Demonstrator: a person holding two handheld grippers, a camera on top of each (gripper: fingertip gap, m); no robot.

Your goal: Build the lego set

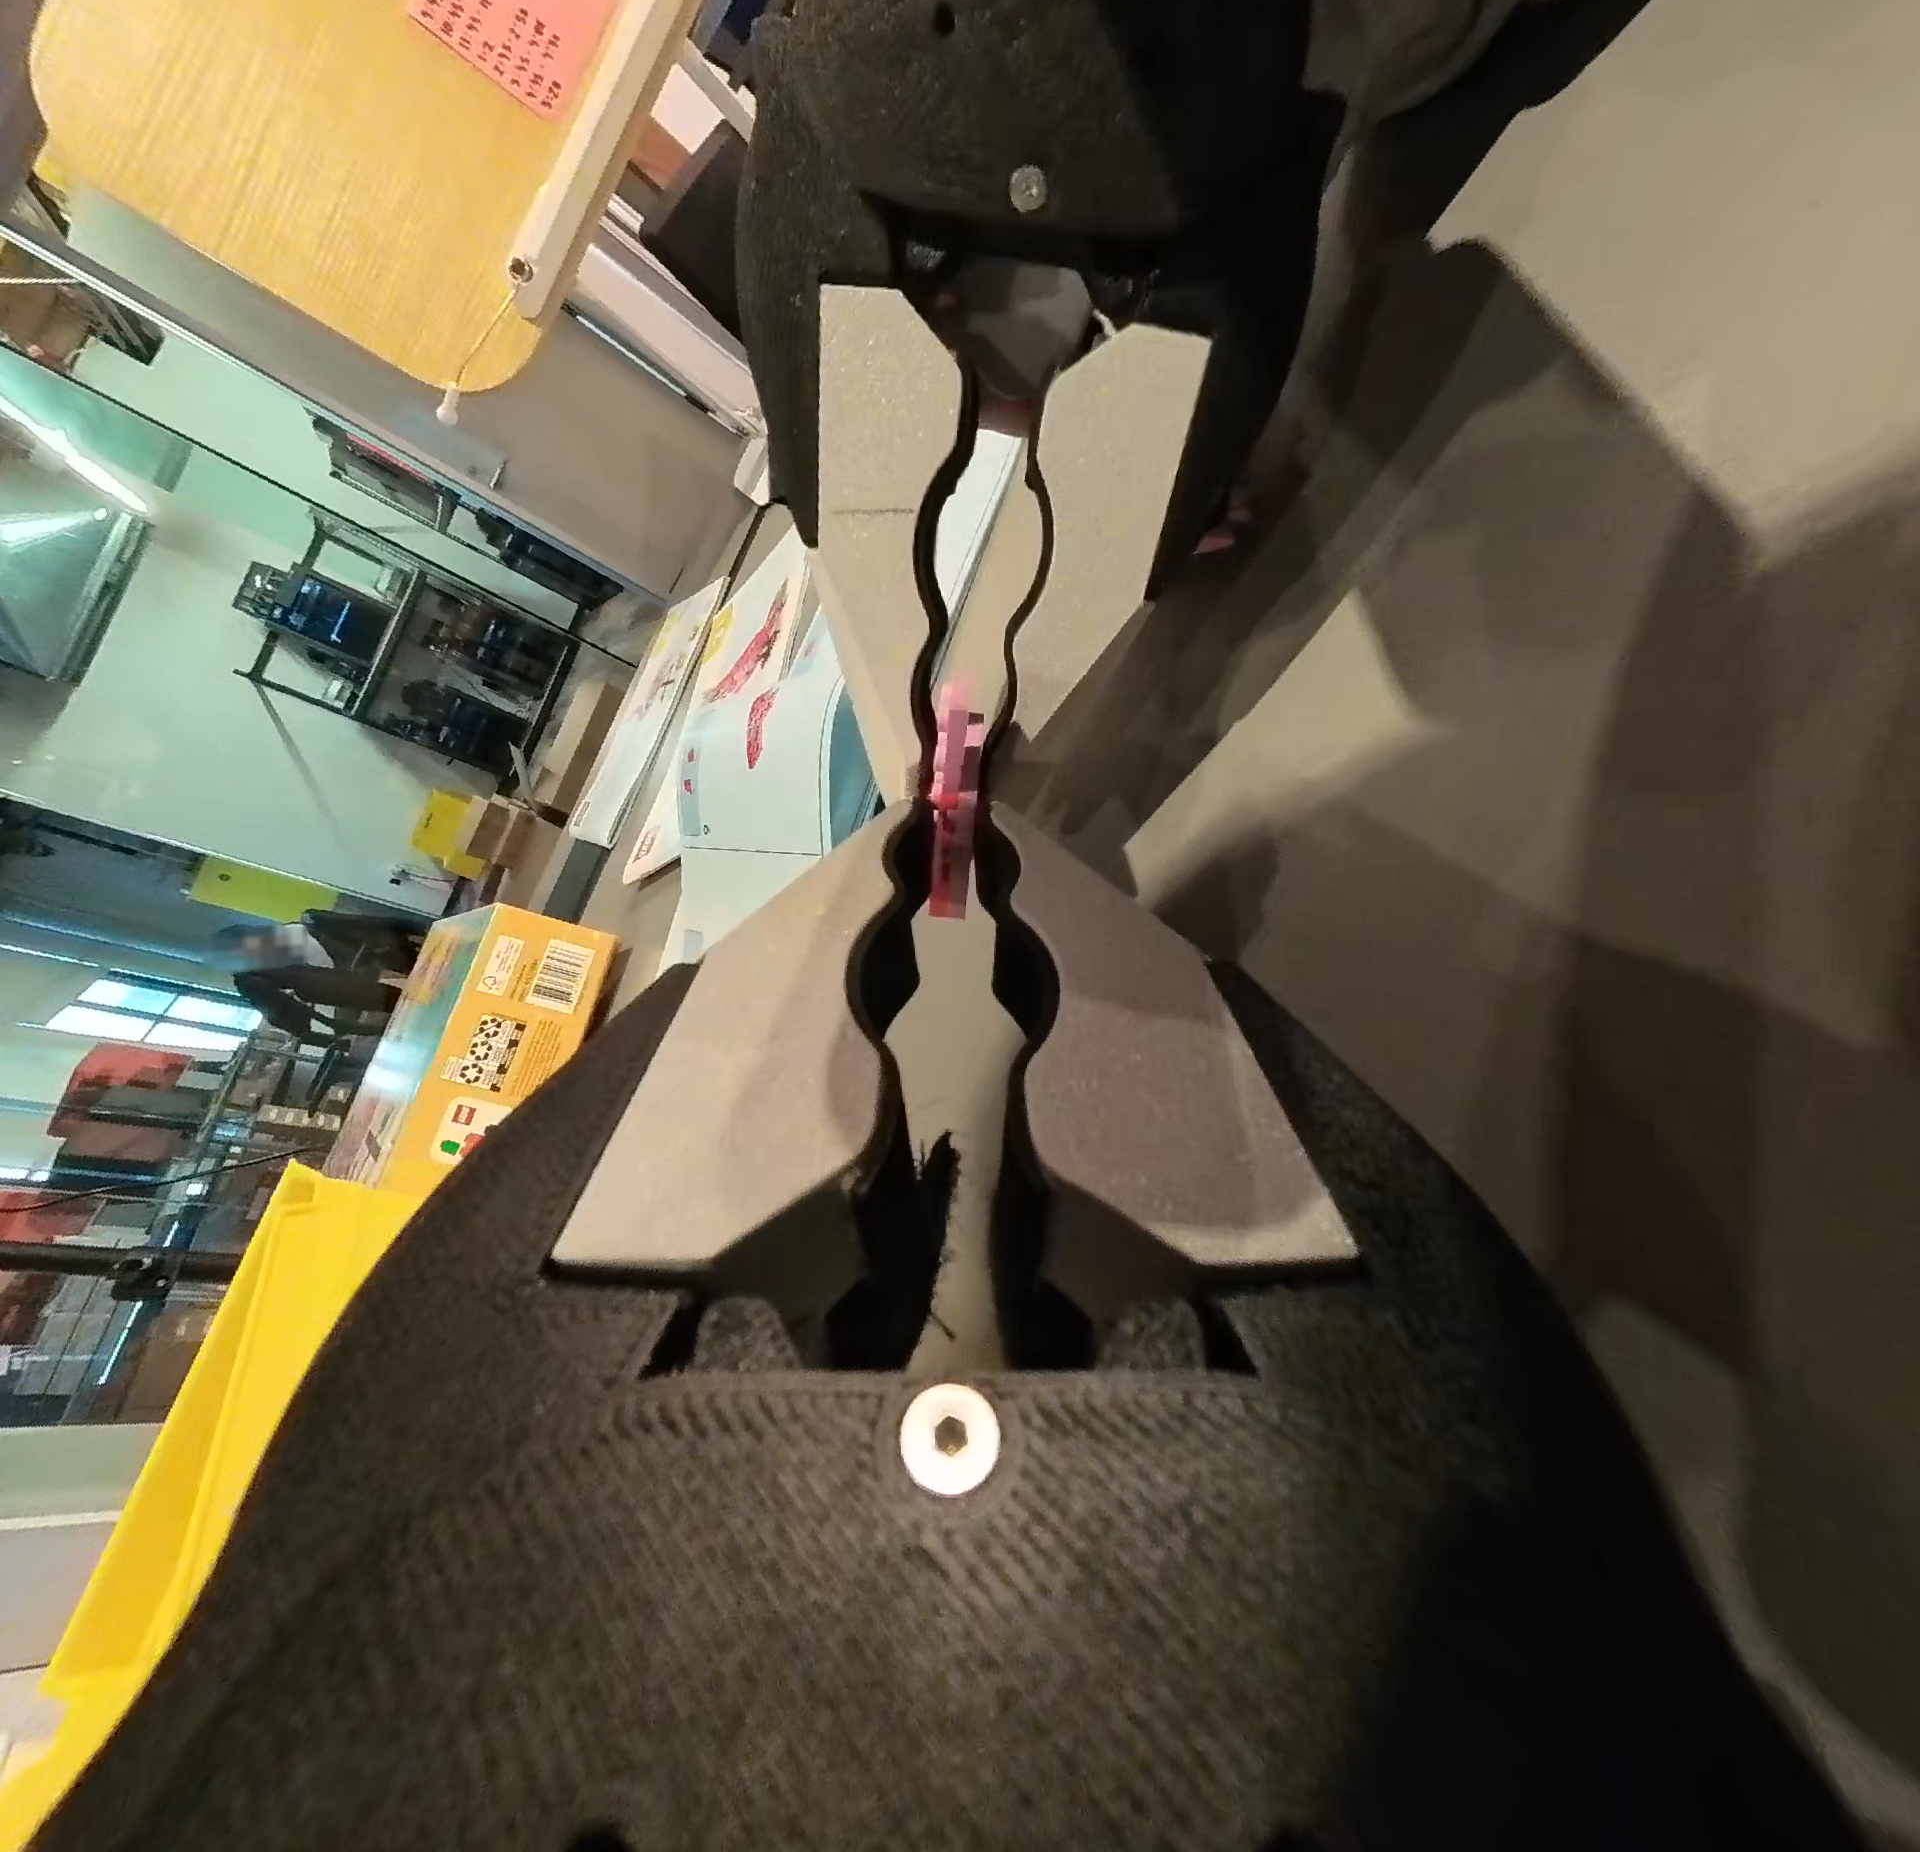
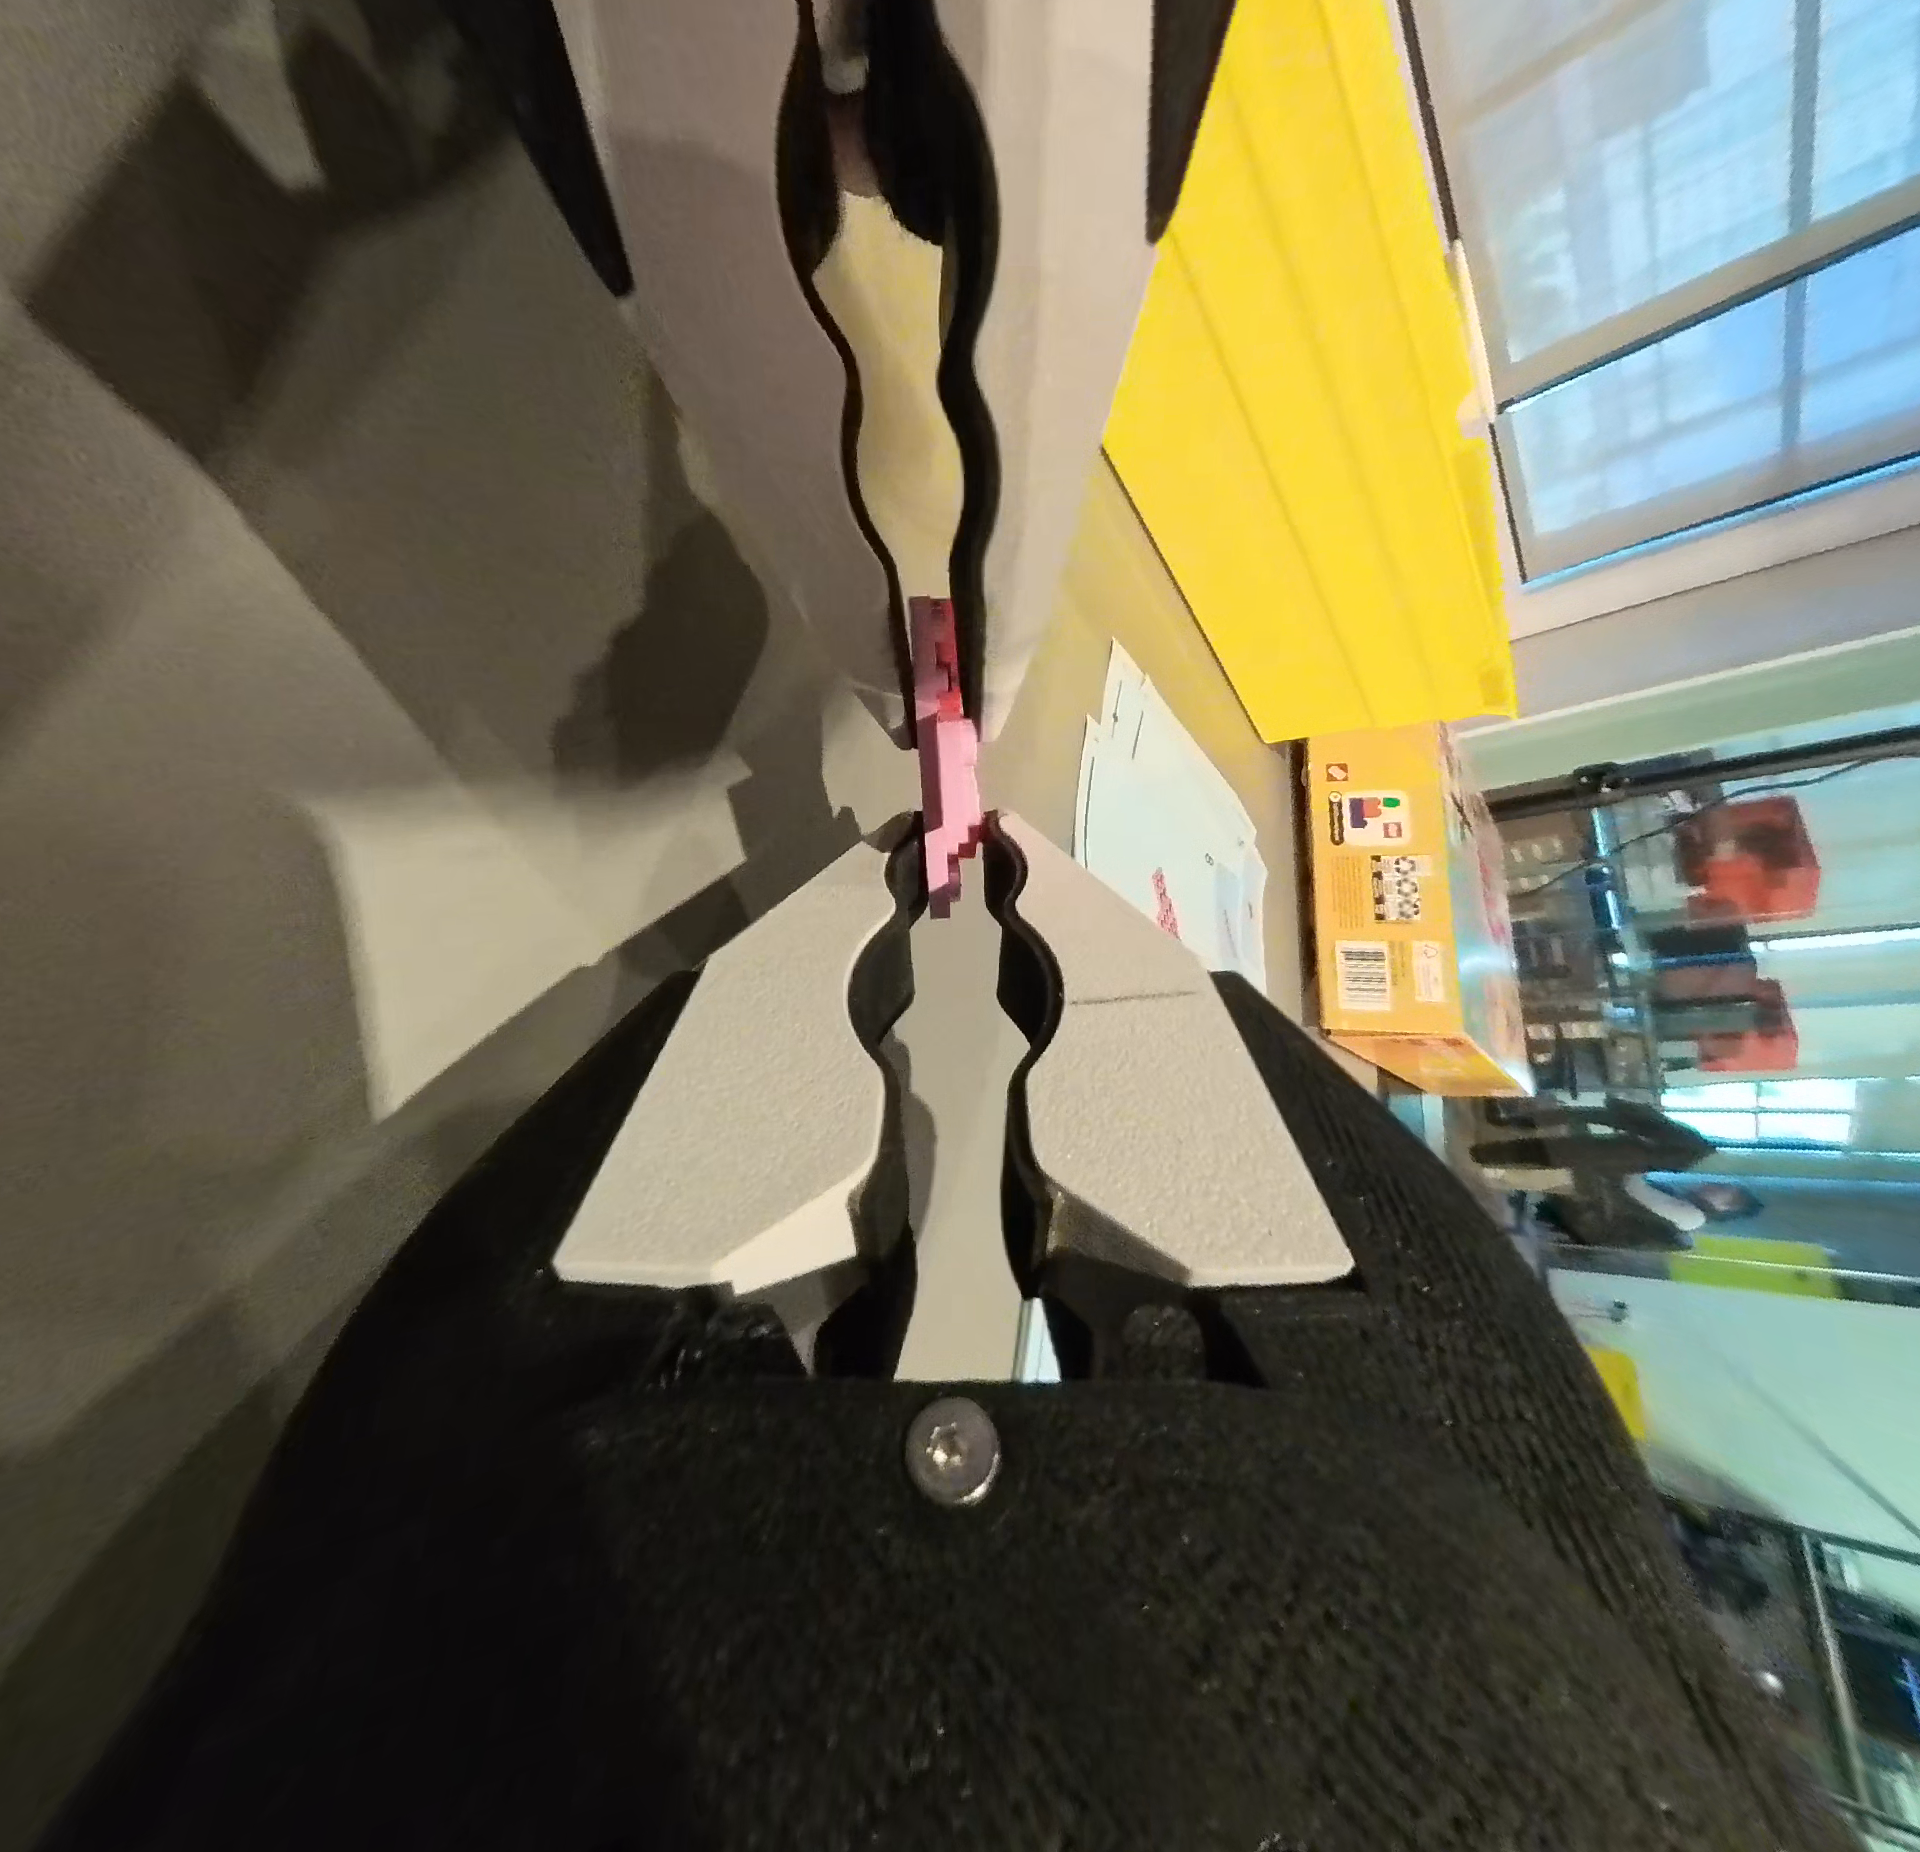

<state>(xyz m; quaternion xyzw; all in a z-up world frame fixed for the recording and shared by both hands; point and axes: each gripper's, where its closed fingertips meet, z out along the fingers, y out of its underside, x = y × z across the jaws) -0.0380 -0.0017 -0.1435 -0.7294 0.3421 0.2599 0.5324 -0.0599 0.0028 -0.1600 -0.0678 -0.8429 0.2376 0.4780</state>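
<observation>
My left tool (image 1: 951, 826) & right tool (image 2: 951, 836) meet tip to tip at frame center, both pinching the pink lego bit (image 2: 948, 763) held above the bench (image 1: 1558, 659). Only a small sub-assembly so far; most of the build's left, I reckon. Box (image 2: 1382, 888) sits mid-right.

Left gripper (image 1: 951, 831): matt grey fingers (image 1: 758, 1054), fine-grained; black body shows ribbed printed plastic, with a shiny metal screw (image 1: 950, 1439). Pink lego assembly (image 1: 954, 815) between the tips: smooth plastic. Beyond the right gripper (image 2: 951, 836): glossy yellow plastic bin (image 2: 1320, 431), printed cardboard box (image 2: 1382, 888).
</observation>
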